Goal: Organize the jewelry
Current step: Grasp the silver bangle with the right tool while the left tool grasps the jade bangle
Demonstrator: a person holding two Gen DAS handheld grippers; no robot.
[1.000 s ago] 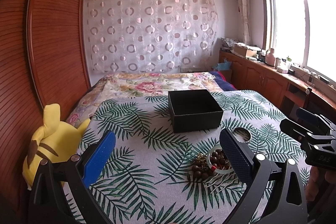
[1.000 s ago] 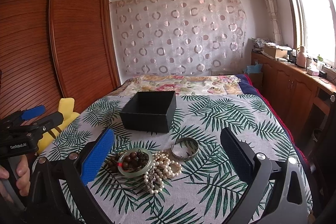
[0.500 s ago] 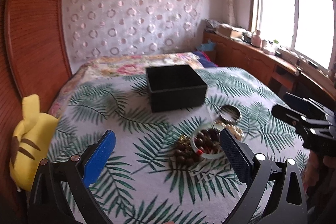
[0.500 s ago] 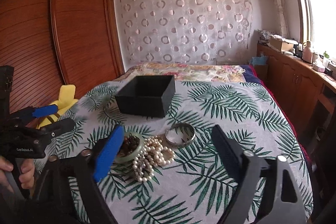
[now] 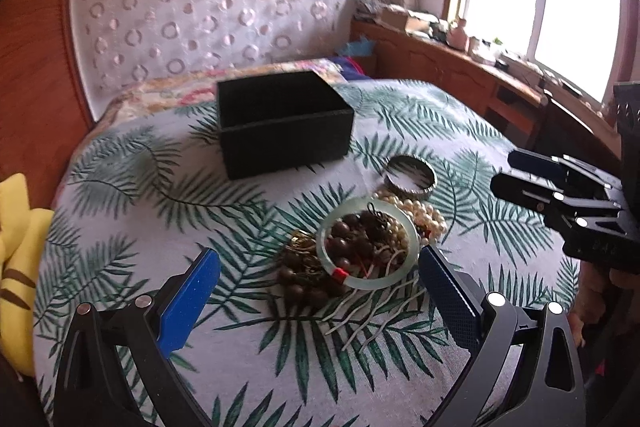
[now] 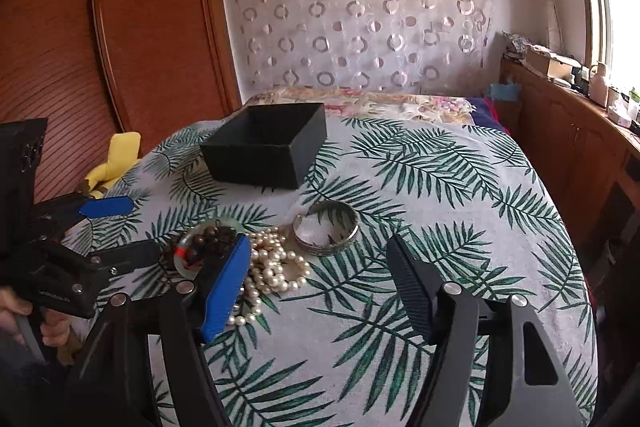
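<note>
A heap of jewelry lies on the leaf-print cloth: a pale green jade bangle around dark wooden beads, a pearl necklace and a silver bangle. An open black box stands behind the heap; it also shows in the right wrist view. My left gripper is open, low over the cloth, with the jade bangle just ahead between its fingers. My right gripper is open, close behind the pearls and the silver bangle.
A yellow plush toy lies at the bed's left edge by the wooden wardrobe. A wooden counter with clutter runs under the window on the right. The right gripper shows in the left wrist view.
Both grippers have moved forward and down toward the jewelry heap, which now looks larger and nearer. Both stay open. The jewelry and box have not moved.
</note>
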